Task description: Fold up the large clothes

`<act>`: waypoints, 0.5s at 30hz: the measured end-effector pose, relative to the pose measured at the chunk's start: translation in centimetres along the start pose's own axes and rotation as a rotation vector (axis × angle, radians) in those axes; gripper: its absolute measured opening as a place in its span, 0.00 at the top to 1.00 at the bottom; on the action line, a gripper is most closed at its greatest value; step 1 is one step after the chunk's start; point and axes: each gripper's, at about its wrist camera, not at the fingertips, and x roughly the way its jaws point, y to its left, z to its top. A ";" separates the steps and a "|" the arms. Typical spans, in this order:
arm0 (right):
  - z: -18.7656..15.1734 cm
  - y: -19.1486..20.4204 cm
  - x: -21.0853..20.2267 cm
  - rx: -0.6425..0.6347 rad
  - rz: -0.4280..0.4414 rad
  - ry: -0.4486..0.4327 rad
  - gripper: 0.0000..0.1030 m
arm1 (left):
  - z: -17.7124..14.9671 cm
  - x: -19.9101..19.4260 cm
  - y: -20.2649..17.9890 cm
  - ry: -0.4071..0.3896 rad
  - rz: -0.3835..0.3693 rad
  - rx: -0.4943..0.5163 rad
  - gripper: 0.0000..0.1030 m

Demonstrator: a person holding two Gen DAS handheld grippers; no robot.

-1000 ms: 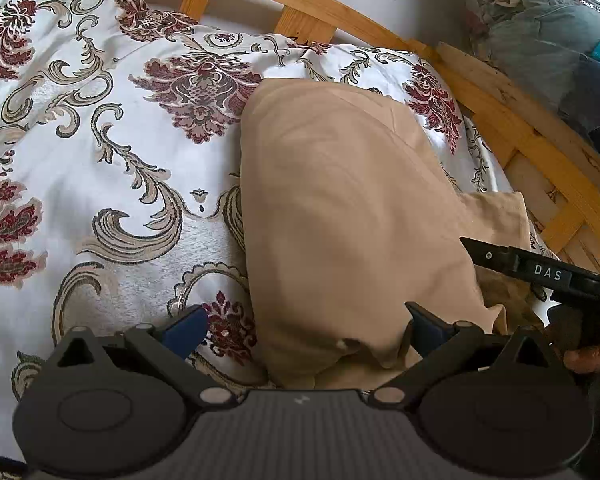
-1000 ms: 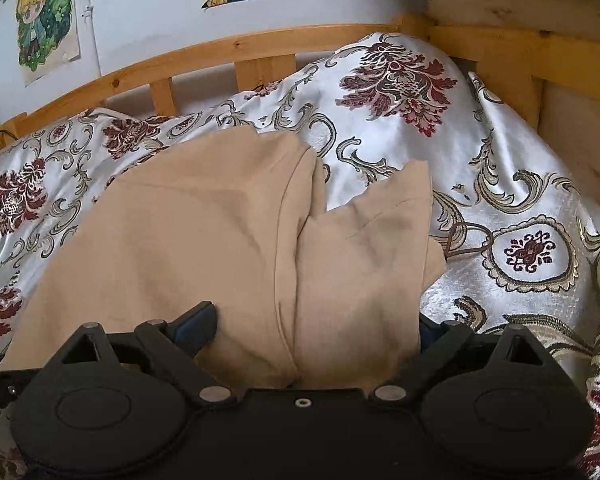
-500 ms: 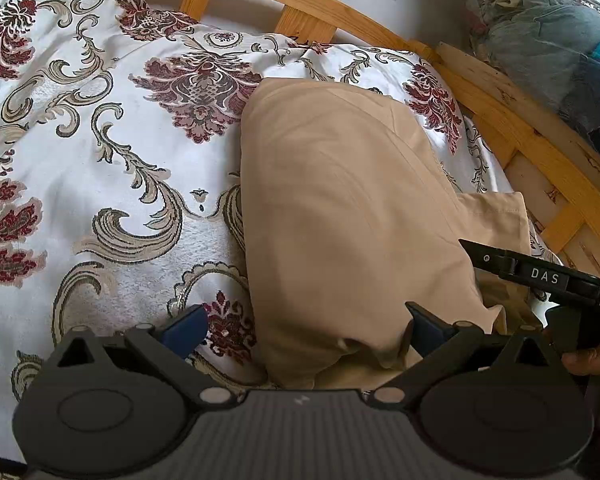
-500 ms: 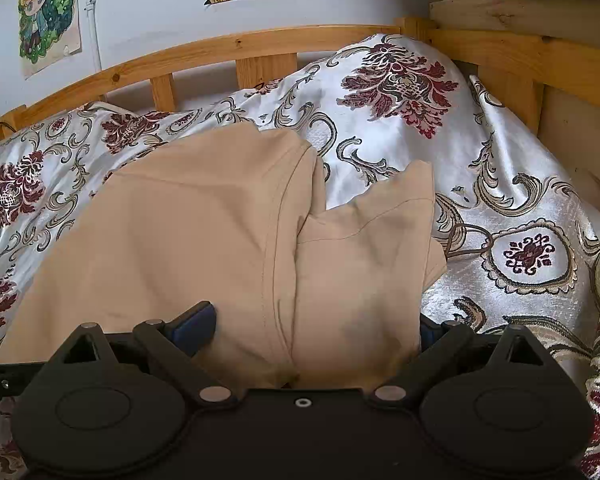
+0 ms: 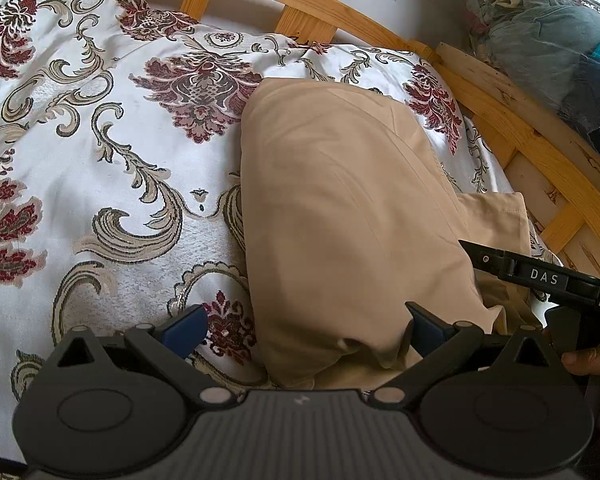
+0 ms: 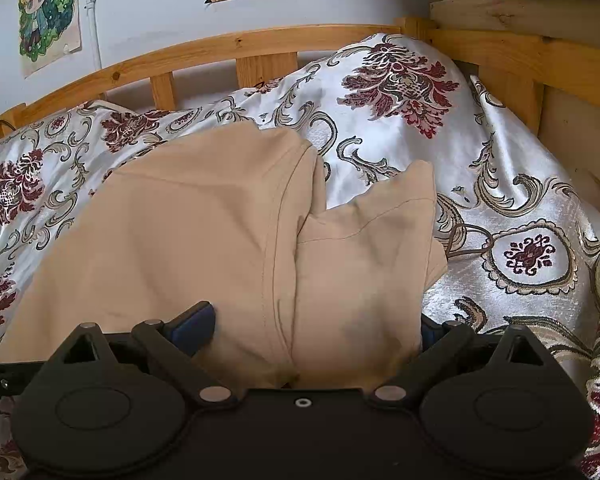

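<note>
Partly folded, by the look of it: tan garment (image 5: 352, 216) lying on the bed, one long side doubled over into a narrow panel, a sleeve or flap (image 6: 372, 248) sticking out to the right, not yet tucked in. Probably still to do: bringing that flap in, then halving the length once or twice.

Left gripper (image 5: 304, 328) spread wide and holding nothing, poised over the near left corner of the cloth, one blue finger over the bedspread, the other over the fabric. Right gripper (image 6: 316, 328) likewise splayed, astride the near hem where panel and flap meet; no pinch on the cloth visible. From the left view, right tool's black body marked DAS at the right edge, with a bit of hand (image 5: 592, 356) behind it.

Underneath, a glossy white bedspread (image 5: 100, 168) with maroon and olive damask scrolls, rumpled and humped at the far right. Around it, a pale wooden bed rail (image 6: 228, 46) with slats. Beyond, a white wall with cartoon posters (image 6: 48, 12). Bundled bedding (image 5: 548, 32) in grey and teal piled outside the frame, far right.
</note>
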 end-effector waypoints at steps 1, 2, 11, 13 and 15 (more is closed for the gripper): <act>0.0 0.0 0.0 0.000 0.000 0.000 0.07 | 0.0 0.0 0.0 0.001 0.000 0.000 0.00; 0.0 0.0 0.0 0.001 0.000 0.000 0.07 | 0.0 -0.1 0.0 0.000 -0.001 0.004 0.00; 0.0 0.0 0.0 0.010 0.000 -0.001 0.06 | 4.7 -1.9 0.3 -0.053 -0.081 0.160 0.00; -0.1 0.0 0.0 0.022 0.001 -0.007 0.06 | 6.8 -1.0 2.0 -0.039 -0.122 0.014 0.00; 0.0 -0.1 0.0 0.029 0.004 -0.012 0.06 | 8.6 0.7 2.9 0.013 -0.123 -0.047 0.00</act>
